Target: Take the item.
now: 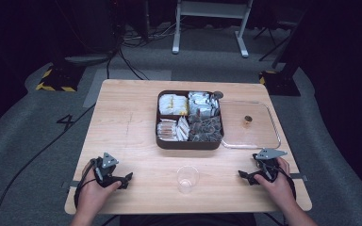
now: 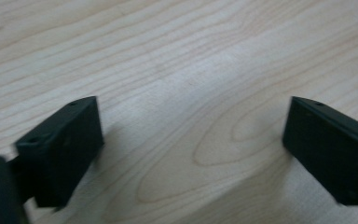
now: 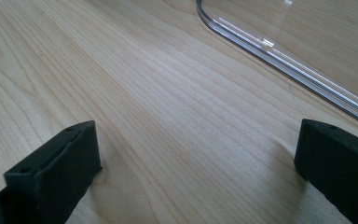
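Note:
A dark brown divided box point(image 1: 189, 141) sits at the table's middle, its compartments holding several packets and sachets. Beside it on the right lies a clear plastic lid point(image 1: 252, 125) with a small brown knob. A clear plastic cup point(image 1: 187, 178) stands upright near the front edge. My left gripper point(image 1: 122, 181) rests on the table at front left, open, with bare wood between its jaws point(image 2: 191, 135). My right gripper point(image 1: 246, 176) rests at front right, open too, over bare wood point(image 3: 196, 154), with the clear lid's rim point(image 3: 279, 56) just ahead.
The wooden table point(image 1: 122, 122) has free room on its left half and along the front. Beyond it are grey carpet, cables, a white desk frame point(image 1: 212, 23) and yellow-black striped stand bases point(image 1: 56, 80).

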Demonstrator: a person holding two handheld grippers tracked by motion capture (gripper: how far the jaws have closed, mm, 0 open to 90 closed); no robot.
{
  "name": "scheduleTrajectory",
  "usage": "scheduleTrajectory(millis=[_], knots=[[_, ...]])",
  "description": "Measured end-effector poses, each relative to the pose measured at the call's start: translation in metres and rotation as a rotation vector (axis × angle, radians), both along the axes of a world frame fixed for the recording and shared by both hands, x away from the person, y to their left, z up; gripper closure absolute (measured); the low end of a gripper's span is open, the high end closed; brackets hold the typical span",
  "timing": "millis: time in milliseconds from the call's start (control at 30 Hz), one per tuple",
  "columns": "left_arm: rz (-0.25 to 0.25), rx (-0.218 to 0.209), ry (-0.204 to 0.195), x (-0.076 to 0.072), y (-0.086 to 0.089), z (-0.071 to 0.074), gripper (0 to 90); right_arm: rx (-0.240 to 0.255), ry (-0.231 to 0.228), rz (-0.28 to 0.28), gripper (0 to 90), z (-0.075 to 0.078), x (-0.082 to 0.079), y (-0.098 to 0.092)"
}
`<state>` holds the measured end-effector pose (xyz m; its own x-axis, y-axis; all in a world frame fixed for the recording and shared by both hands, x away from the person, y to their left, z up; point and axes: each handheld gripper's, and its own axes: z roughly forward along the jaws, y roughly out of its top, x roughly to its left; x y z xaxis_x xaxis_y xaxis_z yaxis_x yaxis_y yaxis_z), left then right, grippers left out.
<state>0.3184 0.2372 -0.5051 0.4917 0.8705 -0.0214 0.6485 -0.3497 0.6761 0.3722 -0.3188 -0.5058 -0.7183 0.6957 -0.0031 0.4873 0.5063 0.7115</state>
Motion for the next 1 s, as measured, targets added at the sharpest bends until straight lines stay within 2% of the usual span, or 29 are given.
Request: scheduleTrajectory(millis=[67,133,167,233,300,467,667,733,900,1000], knots=[[0.017,-0.001,0.004,0.001,0.002,0.004,18.4,0.0,0.0,0.004,0.5,0.0,-0.001,-0.001],[0.006,0.016,0.02,0.001,0.002,0.007,20.7,0.001,0.0,0.004,0.5,0.0,-0.001,-0.001],[0.006,0.016,0.02,0.001,0.002,0.007,24.6,0.001,0.0,0.004,0.5,0.0,-0.001,-0.001],[-0.026,0.007,0.023,0.0,-0.001,0.012,25.6,-0.001,-0.001,0.005,0.5,0.0,-0.001,-0.001],[-0.035,0.005,0.018,0.0,-0.002,0.014,26.2,-0.001,-0.001,0.006,0.5,0.0,-0.001,-0.001],[-0.072,-0.024,0.005,-0.004,-0.009,0.036,28.7,-0.001,-0.002,0.008,0.5,0.0,-0.002,-0.001],[-0.135,-0.002,-0.028,-0.011,-0.026,0.065,28.7,0.0,0.0,0.007,0.5,0.0,-0.001,-0.001],[-0.151,-0.015,-0.037,-0.012,-0.033,0.074,28.7,-0.001,0.0,0.01,0.5,0.0,0.0,-0.001],[-0.195,-0.042,-0.059,-0.005,-0.046,0.097,28.7,0.0,0.0,0.01,0.5,0.0,0.0,0.0],[-0.211,-0.044,-0.077,0.003,-0.052,0.11,28.8,0.0,0.0,0.01,0.5,0.0,0.0,0.0]])
